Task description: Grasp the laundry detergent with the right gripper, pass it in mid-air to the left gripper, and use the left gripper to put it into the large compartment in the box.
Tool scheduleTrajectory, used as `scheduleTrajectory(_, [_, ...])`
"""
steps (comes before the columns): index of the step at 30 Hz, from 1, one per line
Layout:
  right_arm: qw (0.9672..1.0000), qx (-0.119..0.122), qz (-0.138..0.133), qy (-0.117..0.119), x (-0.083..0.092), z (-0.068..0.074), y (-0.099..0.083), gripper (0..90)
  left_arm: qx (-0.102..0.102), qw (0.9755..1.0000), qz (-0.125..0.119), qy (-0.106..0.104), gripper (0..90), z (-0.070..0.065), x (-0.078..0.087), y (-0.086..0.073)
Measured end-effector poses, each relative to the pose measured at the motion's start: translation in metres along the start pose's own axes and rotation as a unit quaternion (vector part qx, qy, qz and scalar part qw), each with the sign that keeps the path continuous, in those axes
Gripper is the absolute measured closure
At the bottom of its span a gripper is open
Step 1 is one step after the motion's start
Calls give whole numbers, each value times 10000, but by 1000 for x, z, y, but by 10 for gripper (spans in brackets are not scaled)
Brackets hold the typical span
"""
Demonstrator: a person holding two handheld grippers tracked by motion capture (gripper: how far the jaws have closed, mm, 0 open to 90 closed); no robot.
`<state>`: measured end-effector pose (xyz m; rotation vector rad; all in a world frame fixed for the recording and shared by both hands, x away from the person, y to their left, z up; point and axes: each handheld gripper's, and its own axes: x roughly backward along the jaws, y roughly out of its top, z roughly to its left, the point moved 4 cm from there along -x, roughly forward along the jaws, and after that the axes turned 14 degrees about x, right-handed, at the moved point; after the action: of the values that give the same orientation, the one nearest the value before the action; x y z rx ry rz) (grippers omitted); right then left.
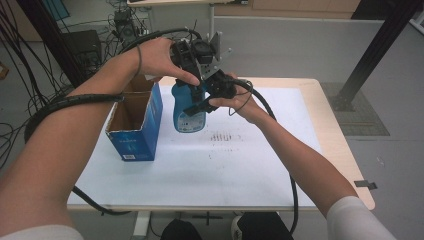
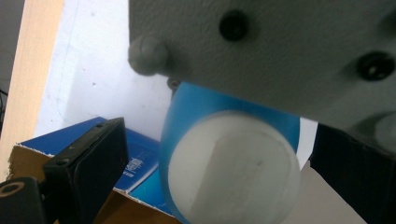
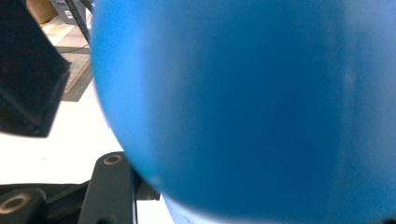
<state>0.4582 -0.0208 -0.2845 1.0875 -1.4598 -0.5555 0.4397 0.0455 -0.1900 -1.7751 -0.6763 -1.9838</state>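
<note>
A blue bottle [image 1: 189,117] with a white cap [image 2: 233,172] stands upright on the white table cover [image 1: 225,165]. My right gripper [image 1: 194,104] comes in from the right and is shut on the bottle's body, whose blue wall [image 3: 257,107] looms close beside one black pad [image 3: 28,70]. My left gripper [image 1: 187,80] hangs over the bottle's top, pointing down. Its black fingers [image 2: 88,163] straddle the cap with a small gap on each side, so it is open. The right gripper's grey plate [image 2: 280,46] hides the area beyond the cap.
An open blue cardboard box [image 1: 135,125] stands just left of the bottle, its flaps up. Thick black cables [image 1: 70,102] trail off both grippers. The wooden table edge [image 1: 340,145] runs along the right, and a black frame post [image 1: 380,45] rises at the far right.
</note>
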Motion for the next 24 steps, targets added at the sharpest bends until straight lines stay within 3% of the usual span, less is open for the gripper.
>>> scheduleTrajectory(24, [9999,85,-95,87,6,5,4,432,-101,9999,14,-3,56,-4,-2,3])
